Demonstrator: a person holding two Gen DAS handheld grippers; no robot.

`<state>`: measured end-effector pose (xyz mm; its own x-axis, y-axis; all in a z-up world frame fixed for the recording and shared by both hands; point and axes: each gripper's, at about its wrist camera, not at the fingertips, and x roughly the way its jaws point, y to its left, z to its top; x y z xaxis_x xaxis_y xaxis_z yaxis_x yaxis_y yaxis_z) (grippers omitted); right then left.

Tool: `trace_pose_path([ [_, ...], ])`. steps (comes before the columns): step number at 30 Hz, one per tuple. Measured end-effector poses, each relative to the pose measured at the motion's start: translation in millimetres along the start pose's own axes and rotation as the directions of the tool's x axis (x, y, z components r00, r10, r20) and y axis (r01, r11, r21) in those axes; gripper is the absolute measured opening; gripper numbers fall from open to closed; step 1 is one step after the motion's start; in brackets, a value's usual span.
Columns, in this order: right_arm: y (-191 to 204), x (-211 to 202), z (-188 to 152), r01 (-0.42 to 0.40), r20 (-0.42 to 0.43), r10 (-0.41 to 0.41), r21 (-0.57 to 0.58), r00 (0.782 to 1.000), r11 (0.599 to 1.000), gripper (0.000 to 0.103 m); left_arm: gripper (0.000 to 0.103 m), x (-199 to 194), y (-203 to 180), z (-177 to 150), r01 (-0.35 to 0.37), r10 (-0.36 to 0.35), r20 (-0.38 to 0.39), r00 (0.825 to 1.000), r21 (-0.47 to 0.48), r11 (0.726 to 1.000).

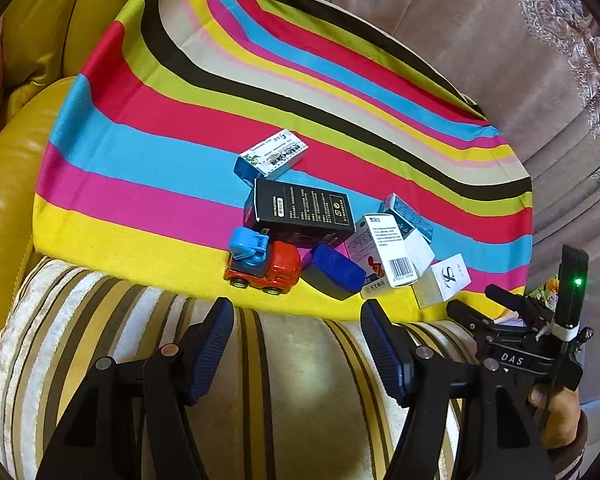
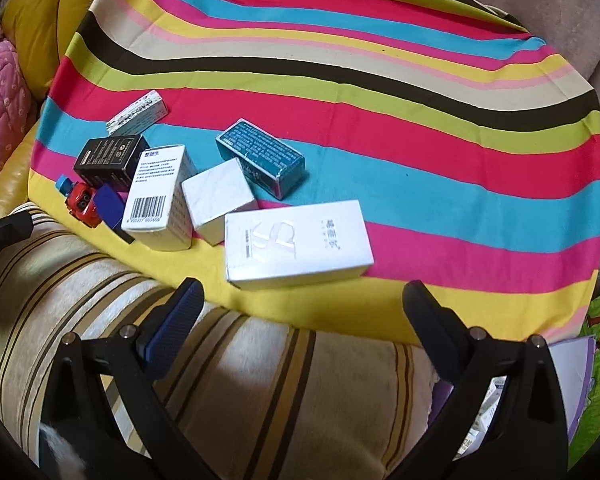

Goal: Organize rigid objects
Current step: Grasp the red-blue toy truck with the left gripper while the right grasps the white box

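Approach phase, nothing grasped yet. Left gripper point(image 1: 296, 344) has its fingers apart with only striped cushion point(image 1: 284, 380) between them; right gripper point(image 2: 300, 320) likewise, fingers wide apart and empty over the same cushion. Both sit at the near edge of the striped cloth point(image 1: 180, 120), pointing steeply down toward the pile. The pile is bunched along the cloth's near yellow band: in the left wrist view the red toy truck point(image 1: 266, 270) is at 12 o'clock from the fingers, with the black box point(image 1: 300, 214) just behind it, touching, the dark blue block point(image 1: 334, 274) at its 3 o'clock, and the barcode box point(image 1: 384, 254) beyond that. In the right wrist view the large white box point(image 2: 298, 244) lies flat at 12 o'clock, closest to the fingers, with the small white cube point(image 2: 218, 204) at its 10 o'clock and the teal box point(image 2: 260, 156) at 11. My read: first pick pending. Right should drop onto the large white box across its short side; left goes for the truck, but the crowding needs a clean top-down entry or it'll shove neighbours.
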<state>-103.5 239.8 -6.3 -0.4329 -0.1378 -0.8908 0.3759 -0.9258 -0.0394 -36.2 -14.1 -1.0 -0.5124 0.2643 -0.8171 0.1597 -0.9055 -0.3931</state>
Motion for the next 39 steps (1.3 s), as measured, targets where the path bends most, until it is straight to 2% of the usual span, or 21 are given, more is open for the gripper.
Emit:
trace_pose_path([
  [13,-3.6,27.3,11.5,-0.002,-0.050,0.001,-0.017,0.999,1.000,0.101,0.067,11.6,5.5,8.0,-0.055,0.055,-0.039,0.998,0.010,0.998],
  [23,-4.8,44.4,16.0,0.010,-0.085,-0.011,-0.008,0.996,1.000,0.100,0.067,43.7,-1.9,22.2,-0.113,0.128,-0.131,0.983,0.114,0.987],
  [24,-5.0,44.8,16.1,0.012,-0.084,-0.012,-0.005,0.996,1.000,0.099,0.067,48.2,-2.5,23.1,-0.117,0.136,-0.147,0.980,0.126,0.985],
  [26,-6.9,46.6,15.7,0.016,-0.087,-0.016,0.001,0.996,1.000,0.090,0.067,57.2,-3.0,24.6,-0.134,0.158,-0.177,0.971,0.143,0.981],
  [27,-7.6,47.9,15.3,0.015,-0.091,-0.015,0.004,0.996,1.000,0.089,0.067,61.1,-3.3,25.2,-0.140,0.167,-0.187,0.968,0.151,0.979],
  [32,-8.0,47.1,14.2,0.019,-0.081,-0.018,0.012,0.997,1.000,0.089,0.066,66.8,-3.4,29.9,-0.155,0.184,-0.183,0.966,0.163,0.975],
  [36,-8.1,47.1,13.9,0.027,-0.073,-0.026,0.012,0.997,1.000,0.089,0.058,71.7,-6.1,31.7,-0.159,0.192,-0.182,0.964,0.182,0.970],
  [39,-7.2,44.7,12.2,0.037,-0.064,-0.036,0.016,0.997,0.999,0.089,0.058,71.4,-3.0,33.4,-0.160,0.195,-0.174,0.965,0.196,0.967],
])
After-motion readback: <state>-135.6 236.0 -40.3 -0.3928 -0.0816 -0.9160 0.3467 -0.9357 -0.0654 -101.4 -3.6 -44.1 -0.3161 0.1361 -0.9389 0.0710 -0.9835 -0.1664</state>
